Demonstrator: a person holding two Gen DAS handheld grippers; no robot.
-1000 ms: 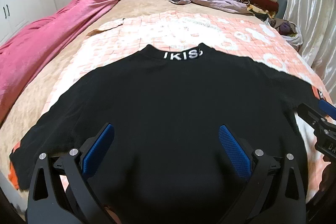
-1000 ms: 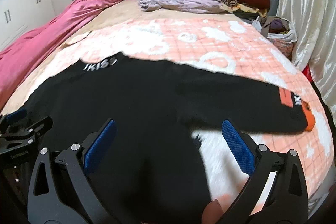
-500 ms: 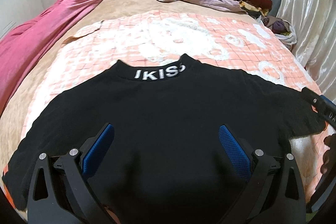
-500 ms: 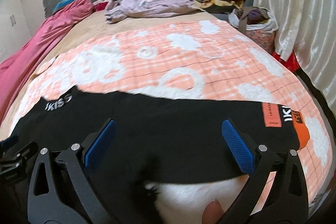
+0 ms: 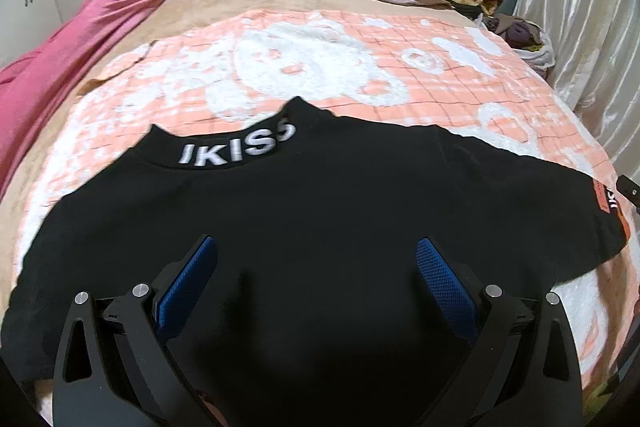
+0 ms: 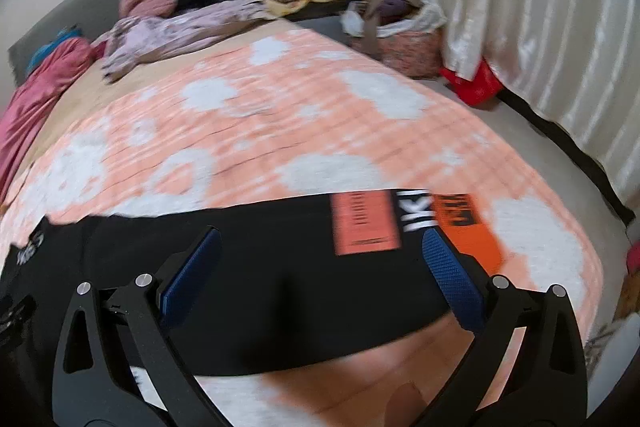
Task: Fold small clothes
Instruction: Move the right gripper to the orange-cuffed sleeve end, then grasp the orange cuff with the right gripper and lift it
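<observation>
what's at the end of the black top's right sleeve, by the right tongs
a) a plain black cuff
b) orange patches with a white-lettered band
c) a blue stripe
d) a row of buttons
b: in the right wrist view the black top lies flat on the orange-and-white blanket, and its sleeve end shows orange patches either side of a white-lettered band, just ahead of the open right tongs.
</observation>
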